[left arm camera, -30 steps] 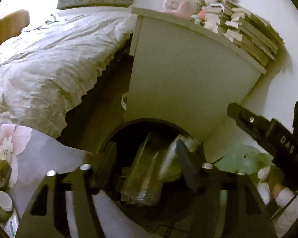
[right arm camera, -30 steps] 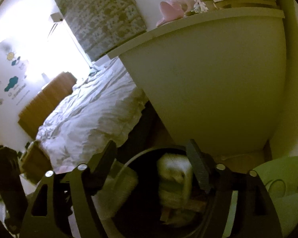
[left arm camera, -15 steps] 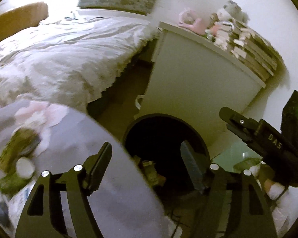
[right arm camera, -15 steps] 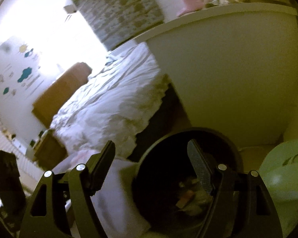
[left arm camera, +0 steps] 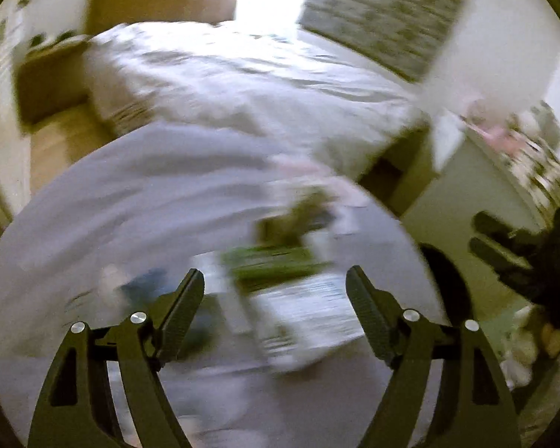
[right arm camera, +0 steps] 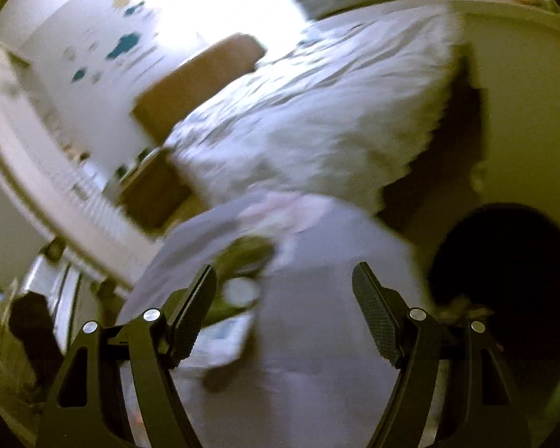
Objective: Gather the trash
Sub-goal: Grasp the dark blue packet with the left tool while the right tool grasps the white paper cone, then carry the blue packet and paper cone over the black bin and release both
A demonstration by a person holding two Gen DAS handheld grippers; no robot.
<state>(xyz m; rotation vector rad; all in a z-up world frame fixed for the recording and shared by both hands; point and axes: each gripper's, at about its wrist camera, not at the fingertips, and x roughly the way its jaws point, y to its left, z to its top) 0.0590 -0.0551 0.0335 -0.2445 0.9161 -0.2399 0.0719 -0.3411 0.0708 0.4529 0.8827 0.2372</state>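
Note:
Both views are blurred by motion. My left gripper [left arm camera: 274, 287] is open and empty above a round lilac-covered table [left arm camera: 130, 194]. On the table lie a white and green package [left arm camera: 298, 298], a blurred blue item [left arm camera: 145, 283] and an olive-green object [left arm camera: 298, 216]. My right gripper [right arm camera: 283, 287] is open and empty over the same table [right arm camera: 317, 317], near a small white cup [right arm camera: 240, 293] and the package [right arm camera: 224, 339]. The black trash bin [right arm camera: 504, 261] stands at the right, beside the table; it also shows in the left wrist view [left arm camera: 448, 287]. The right gripper appears in the left wrist view [left arm camera: 504, 246].
A bed with a white duvet [left arm camera: 261, 86] lies beyond the table. A white cabinet [left arm camera: 478, 194] with books and toys on top stands at the right. A wooden headboard [right arm camera: 201, 74] and nightstand [right arm camera: 156, 190] are at the left. A pale green item [left arm camera: 504, 328] lies near the bin.
Both grippers have swung left, away from the bin's opening and over the table. The bin has slid to the right edge of both views. Both jaws stay open.

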